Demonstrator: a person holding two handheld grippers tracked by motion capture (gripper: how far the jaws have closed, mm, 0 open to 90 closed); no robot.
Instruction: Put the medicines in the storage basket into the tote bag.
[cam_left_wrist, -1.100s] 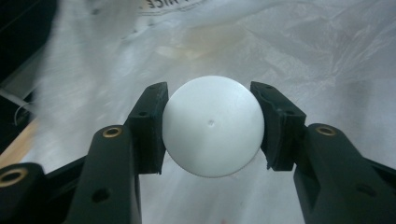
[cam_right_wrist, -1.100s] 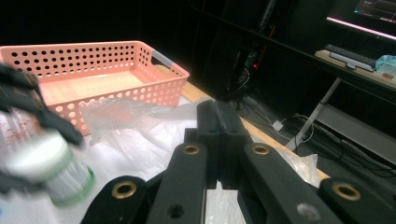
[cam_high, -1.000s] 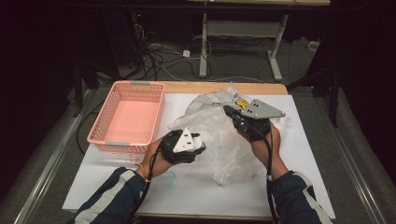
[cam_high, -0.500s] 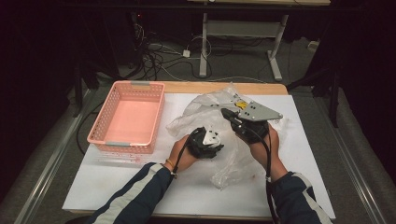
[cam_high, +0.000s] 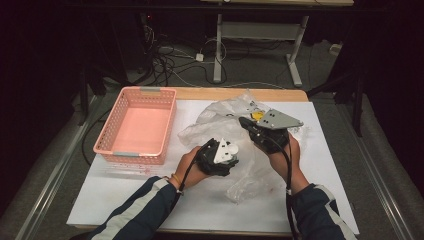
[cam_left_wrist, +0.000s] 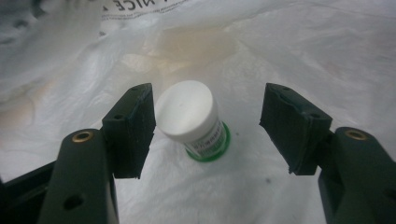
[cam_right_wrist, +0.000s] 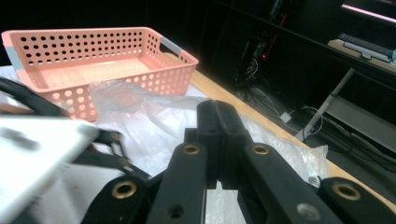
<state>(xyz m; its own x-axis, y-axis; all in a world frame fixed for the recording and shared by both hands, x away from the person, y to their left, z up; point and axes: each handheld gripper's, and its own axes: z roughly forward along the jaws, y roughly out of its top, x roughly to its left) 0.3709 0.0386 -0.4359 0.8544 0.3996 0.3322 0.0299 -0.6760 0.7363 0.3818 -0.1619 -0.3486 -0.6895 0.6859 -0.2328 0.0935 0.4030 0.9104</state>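
A small bottle (cam_left_wrist: 191, 116) with a white cap and a green base lies tilted on white plastic film. My left gripper (cam_left_wrist: 208, 100) is open, one jaw on each side of the bottle, neither touching it. In the high view the left gripper (cam_high: 227, 152) rests low in a crumpled clear plastic bag (cam_high: 220, 112) at the table's middle. My right gripper (cam_high: 243, 121) is at the bag's upper part. Its jaws (cam_right_wrist: 217, 109) are pressed together and the bag film (cam_right_wrist: 135, 100) rises to their tips.
A pink perforated basket (cam_high: 131, 157) with nothing in it stands at the table's left; it also shows far left in the right gripper view (cam_right_wrist: 116, 46). White paper (cam_high: 210, 205) covers the table. Cables and desk legs (cam_high: 218, 50) lie on the floor beyond.
My left gripper has moved right, from beside the basket into the bag near the right gripper. The right gripper has stayed about where it was.
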